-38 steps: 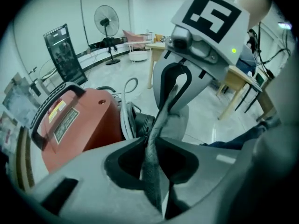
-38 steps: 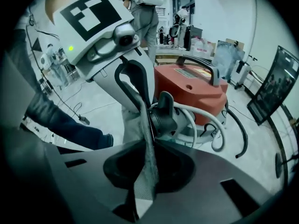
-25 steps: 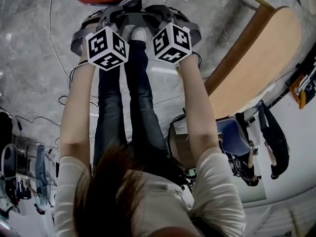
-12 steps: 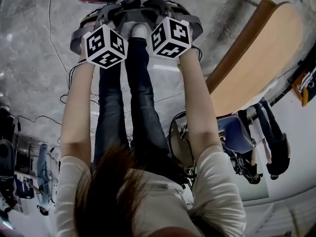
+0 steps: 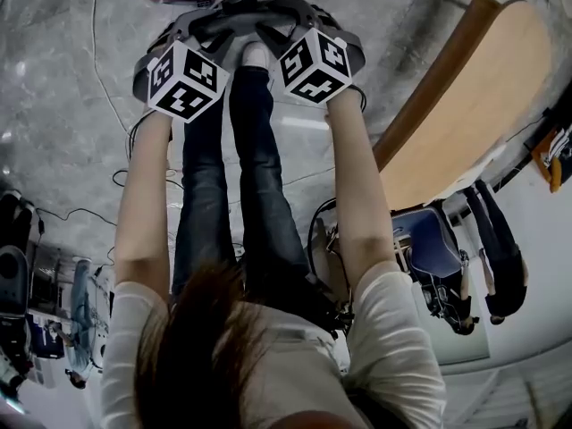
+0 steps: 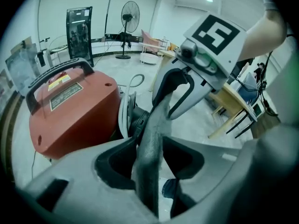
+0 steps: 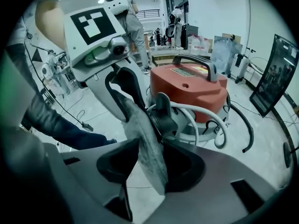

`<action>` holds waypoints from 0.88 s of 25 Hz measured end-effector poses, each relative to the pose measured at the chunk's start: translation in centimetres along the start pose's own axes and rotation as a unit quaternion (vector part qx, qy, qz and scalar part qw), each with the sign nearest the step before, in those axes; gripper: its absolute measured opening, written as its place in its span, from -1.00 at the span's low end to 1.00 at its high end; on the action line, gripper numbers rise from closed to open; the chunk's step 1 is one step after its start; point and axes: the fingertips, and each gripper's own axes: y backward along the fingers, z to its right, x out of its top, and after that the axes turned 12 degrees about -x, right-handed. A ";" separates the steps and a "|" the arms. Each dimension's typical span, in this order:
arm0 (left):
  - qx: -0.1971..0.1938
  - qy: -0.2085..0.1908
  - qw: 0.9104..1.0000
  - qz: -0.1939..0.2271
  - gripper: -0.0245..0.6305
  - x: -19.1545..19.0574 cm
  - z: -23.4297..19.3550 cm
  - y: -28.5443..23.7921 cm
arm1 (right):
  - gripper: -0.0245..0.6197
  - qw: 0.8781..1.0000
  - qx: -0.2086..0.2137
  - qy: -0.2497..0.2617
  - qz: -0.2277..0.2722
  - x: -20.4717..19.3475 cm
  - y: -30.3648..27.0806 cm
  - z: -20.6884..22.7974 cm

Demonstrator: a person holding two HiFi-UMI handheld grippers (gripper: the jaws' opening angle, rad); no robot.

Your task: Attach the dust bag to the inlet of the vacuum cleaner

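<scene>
Between the jaws of the left gripper (image 6: 148,143) a grey strip of the dust bag (image 6: 150,120) is seen. These jaws have just been opened and stand wide, with a gap showing on the cloth's right side. The same is found at the right gripper (image 7: 150,143). Its jaws have also just been opened and stand apart, the cloth is lodged between them, and the floor (image 7: 261,148) is seen through the gap on the cloth's left.

The bag is stretched edge-on from one gripper to the other. In each gripper view its far end is seen reaching up into the other gripper's jaws.

Just behind the strip stands the black inlet (image 6: 139,118) of the vacuum cleaner (image 6: 70,111). Whether the bag's mouth is seated on it cannot be told, as only the cloth's edge is shown. The red drum is closed under its lid, and a black handle (image 6: 60,76) is arched over the top. A white hose (image 7: 205,125) is looped at its base, and a black hose (image 7: 245,125) is laid on the floor beside it.

In the head view both arms are held out over the person's legs (image 5: 241,177). A wooden table (image 5: 456,114) is seen to the right.
</scene>
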 end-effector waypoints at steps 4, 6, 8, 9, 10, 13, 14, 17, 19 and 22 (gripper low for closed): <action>-0.007 0.014 1.000 0.002 -0.23 -0.7 0.7 0.0 | -0.24 1.000 0.007 -0.010 -0.001 0.0 0.0 -0.6; 0.000 0.016 1.000 0.011 -0.22 -0.6 0.9 0.2 | -0.20 1.000 0.008 -0.011 -0.002 0.0 0.1 -0.8; 0.008 0.017 1.000 0.018 -0.21 -0.3 0.9 0.5 | -0.17 1.000 0.006 -0.016 0.000 0.1 0.2 -0.8; 0.011 0.018 1.000 0.021 -0.21 -0.2 0.9 0.6 | -0.17 1.000 0.005 -0.018 0.001 0.2 0.3 -0.8; 0.013 0.019 0.999 0.024 -0.21 0.0 0.9 0.7 | -0.17 1.000 0.003 -0.020 0.002 0.2 0.4 -0.8; 0.017 0.019 0.999 0.030 -0.21 0.3 0.7 1.0 | -0.17 1.000 -0.002 -0.023 0.004 0.4 0.4 -0.7; 0.019 0.018 0.999 0.031 -0.21 0.4 0.6 1.1 | -0.17 1.000 -0.006 -0.025 0.005 0.5 0.4 -0.7; 0.026 0.018 0.999 0.034 -0.21 0.6 0.4 1.5 | -0.16 0.999 -0.031 -0.030 0.007 0.8 0.6 -0.3; 0.031 0.018 0.999 0.040 -0.21 1.1 0.8 2.1 | -0.16 0.998 -0.047 -0.039 0.012 1.0 1.5 0.0; 0.039 0.021 0.998 0.047 -0.21 1.9 1.2 3.1 | -0.16 0.996 -0.054 -0.067 0.022 1.4 2.8 0.4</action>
